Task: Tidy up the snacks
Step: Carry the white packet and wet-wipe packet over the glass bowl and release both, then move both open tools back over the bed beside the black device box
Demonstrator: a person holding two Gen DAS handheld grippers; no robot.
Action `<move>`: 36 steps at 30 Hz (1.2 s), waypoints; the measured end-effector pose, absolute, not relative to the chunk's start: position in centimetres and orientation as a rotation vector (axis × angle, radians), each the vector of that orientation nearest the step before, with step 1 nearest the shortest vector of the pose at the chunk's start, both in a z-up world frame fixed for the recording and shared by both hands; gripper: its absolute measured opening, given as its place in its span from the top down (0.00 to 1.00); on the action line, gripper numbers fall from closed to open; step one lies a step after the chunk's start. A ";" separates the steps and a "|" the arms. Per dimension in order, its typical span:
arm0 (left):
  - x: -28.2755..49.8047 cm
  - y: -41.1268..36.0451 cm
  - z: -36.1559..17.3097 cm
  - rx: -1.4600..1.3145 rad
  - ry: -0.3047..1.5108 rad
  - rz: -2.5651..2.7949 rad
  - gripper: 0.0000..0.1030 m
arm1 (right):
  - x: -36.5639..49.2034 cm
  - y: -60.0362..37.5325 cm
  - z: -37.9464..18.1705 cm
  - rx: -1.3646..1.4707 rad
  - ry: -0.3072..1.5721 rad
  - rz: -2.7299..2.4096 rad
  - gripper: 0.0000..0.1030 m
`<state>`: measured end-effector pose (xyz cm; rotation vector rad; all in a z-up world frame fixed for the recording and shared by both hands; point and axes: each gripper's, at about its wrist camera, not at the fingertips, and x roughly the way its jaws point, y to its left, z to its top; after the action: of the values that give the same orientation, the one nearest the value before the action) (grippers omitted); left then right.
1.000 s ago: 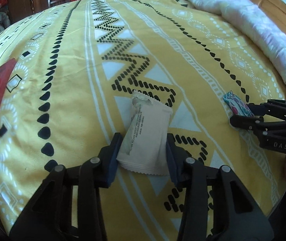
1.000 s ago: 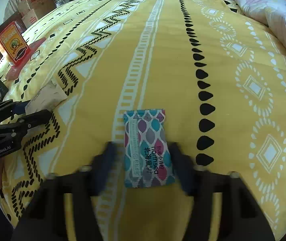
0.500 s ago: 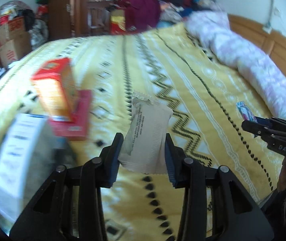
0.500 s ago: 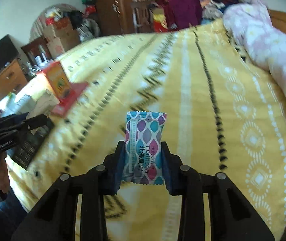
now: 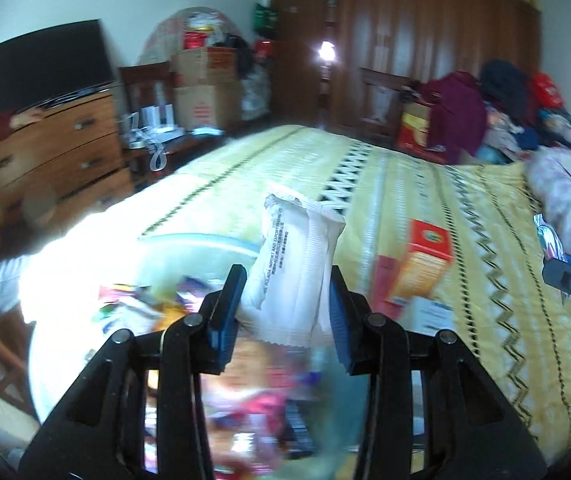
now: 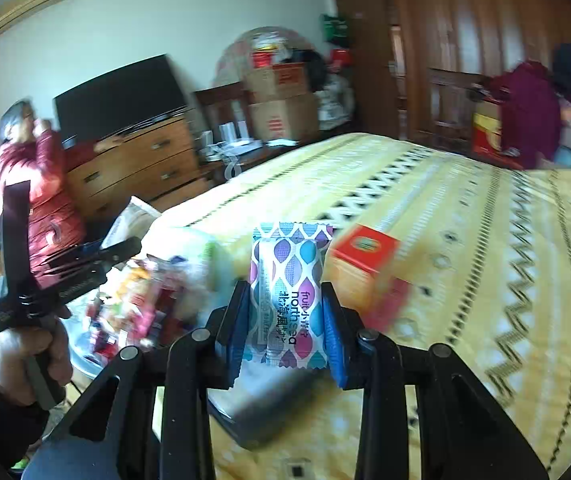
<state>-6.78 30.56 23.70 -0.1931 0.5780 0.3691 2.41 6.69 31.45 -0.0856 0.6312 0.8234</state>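
Note:
My left gripper is shut on a cream-white snack packet and holds it in the air above a clear container full of colourful snacks. My right gripper is shut on a small packet with a purple and teal leaf pattern, held above the bed near the same container. The left gripper also shows in the right wrist view, with the white packet in it. The right gripper shows at the right edge of the left wrist view.
An orange and red snack box stands on the yellow patterned bedspread; it also shows in the right wrist view. A dark flat item lies on the bed below my right gripper. A wooden dresser and a person in red are at the left.
Both grippers have lifted their packets off the bedspread and swung left toward the snack container. The views now face the room instead of the bed.

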 end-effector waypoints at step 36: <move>-11.3 41.2 20.7 -0.355 0.647 0.470 0.27 | -4.4 29.6 30.4 -0.522 0.582 0.798 0.14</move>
<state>-11.28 41.22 20.72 -0.3546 0.6473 0.4701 -4.42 29.55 30.38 -0.5222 0.5818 0.7982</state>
